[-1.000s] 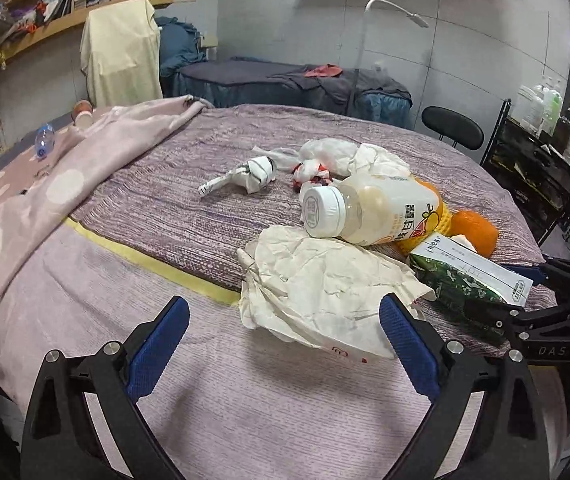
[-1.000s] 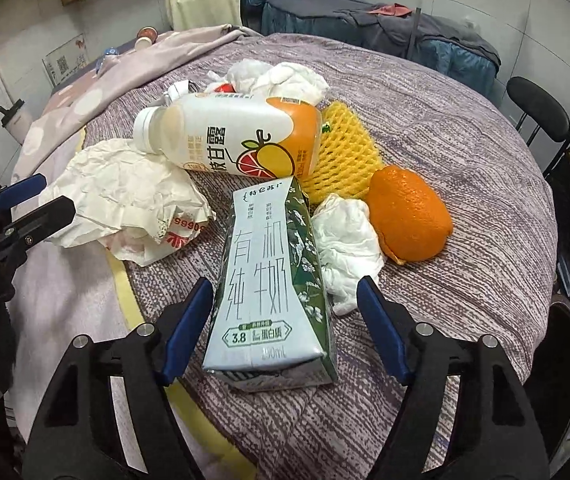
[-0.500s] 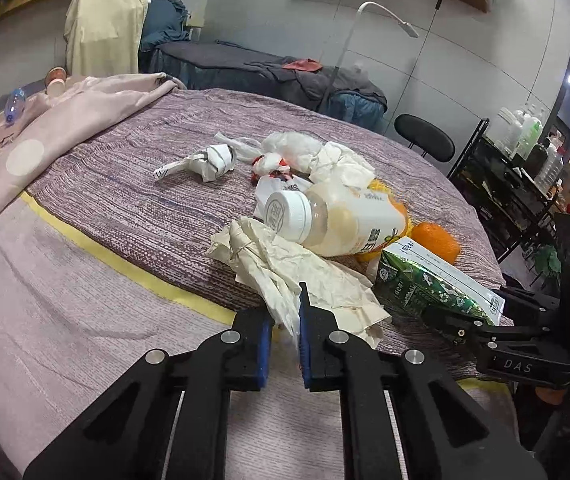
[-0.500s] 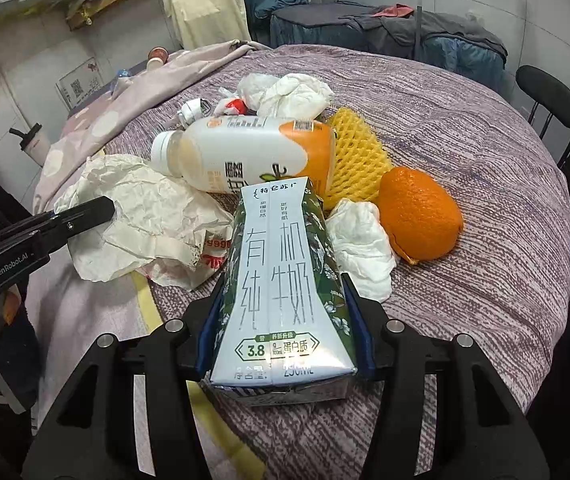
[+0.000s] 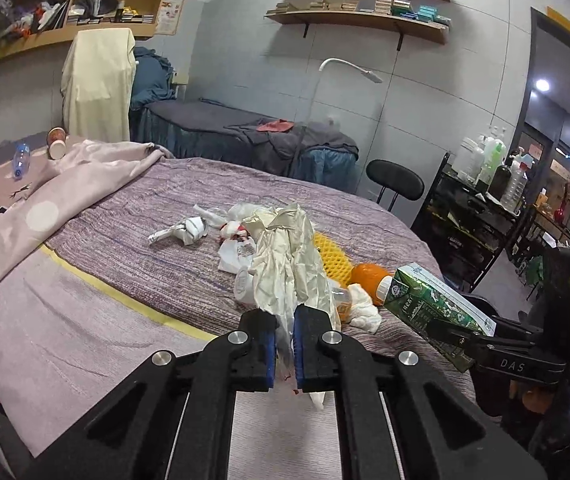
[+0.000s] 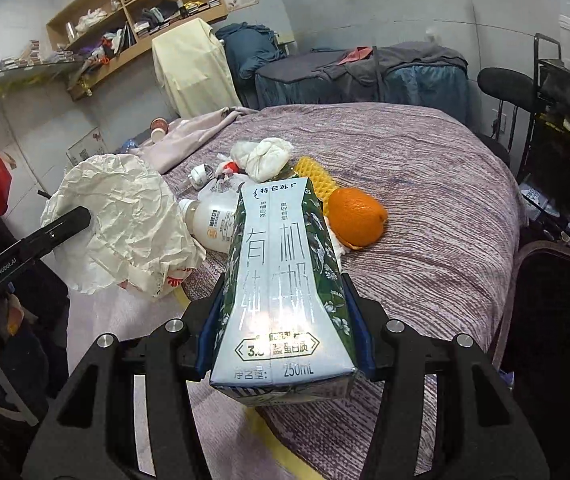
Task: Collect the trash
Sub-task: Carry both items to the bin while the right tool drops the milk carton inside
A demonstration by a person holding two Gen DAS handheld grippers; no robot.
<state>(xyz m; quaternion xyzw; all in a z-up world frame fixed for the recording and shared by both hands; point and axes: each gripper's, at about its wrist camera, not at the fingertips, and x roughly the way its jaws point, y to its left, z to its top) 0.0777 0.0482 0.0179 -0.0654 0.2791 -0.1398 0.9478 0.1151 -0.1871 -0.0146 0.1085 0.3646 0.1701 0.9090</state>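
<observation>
Both grippers have something in them right now. The left gripper (image 5: 283,344) has its blue pads pinched nearly together on the bottom edge of a crumpled paper wrapper (image 5: 289,264), and the wrapper stands up out of the jaws, lifted off the bed (image 5: 133,236). From the right wrist camera that same wrapper (image 6: 125,224) balloons out at about 9 o'clock, with the left tool's black finger poking in from the lower left.

The right gripper (image 6: 285,344) sits about half open, clamped on the sides of a milk carton (image 6: 281,288), green with white print. The pads press both long sides and the carton points away from the camera, clear of the bedspread. In the left view the carton (image 5: 437,304) shows at 3 o'clock, held out from the black tool.

Past the carton, the rest of the trash lies on the purple striped cover: a white drink bottle (image 6: 213,220) on its side at about 11 o'clock of the carton's far end, an orange (image 6: 357,216) just to the right at 1 o'clock, and yellow foam netting (image 6: 317,176) right behind the orange. Further back at 12 o'clock is a bunch of white tissues (image 6: 265,156) with a small red and white wrapper (image 6: 227,168) beside it. A twisted white paper scrap (image 5: 189,232) sits apart, off at 10 o'clock in the left view.
</observation>
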